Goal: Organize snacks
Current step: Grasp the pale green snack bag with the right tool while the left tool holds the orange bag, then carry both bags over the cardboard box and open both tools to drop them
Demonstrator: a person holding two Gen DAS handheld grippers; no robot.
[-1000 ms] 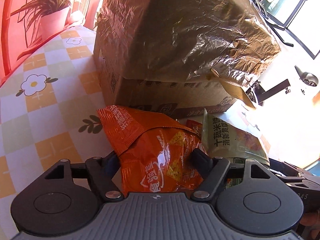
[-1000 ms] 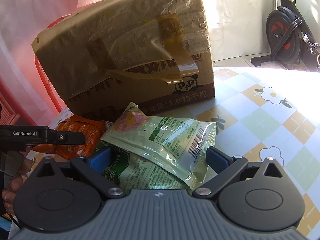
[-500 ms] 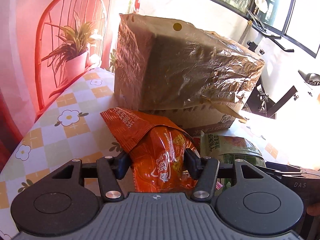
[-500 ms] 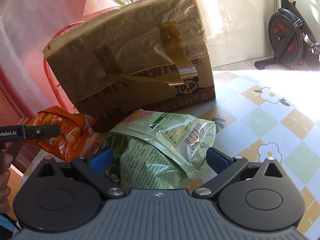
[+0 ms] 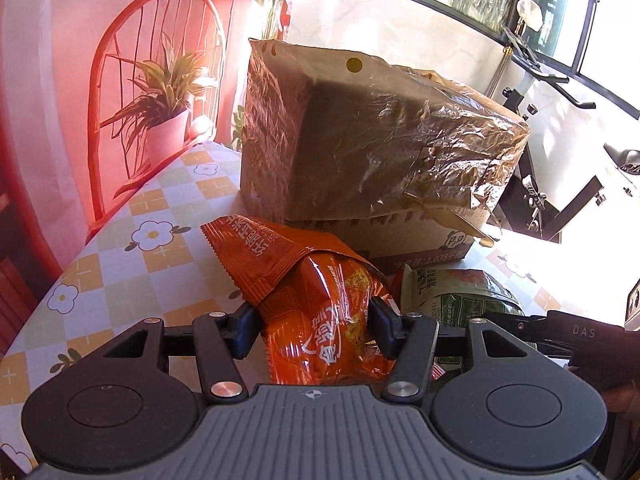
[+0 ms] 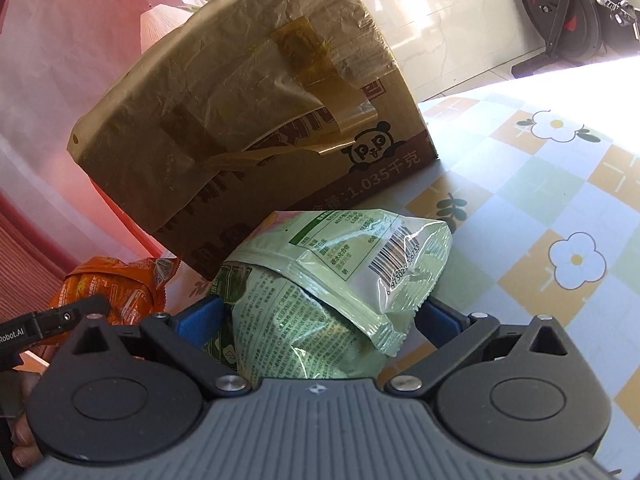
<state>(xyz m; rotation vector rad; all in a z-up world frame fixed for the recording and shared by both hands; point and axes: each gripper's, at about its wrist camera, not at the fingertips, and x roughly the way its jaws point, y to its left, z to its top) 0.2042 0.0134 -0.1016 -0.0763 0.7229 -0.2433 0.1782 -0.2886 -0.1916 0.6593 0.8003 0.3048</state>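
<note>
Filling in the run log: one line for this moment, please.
left tool: shut on orange snack bag | right tool: shut on green snack bags | cardboard box: behind

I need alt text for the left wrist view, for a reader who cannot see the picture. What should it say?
The left gripper is shut on an orange snack bag, held above a table with a flower-patterned checked cloth. Behind it stands a cardboard box wrapped in crinkled plastic; a green snack bag lies to the right, and a potted plant stands to the left.
</note>
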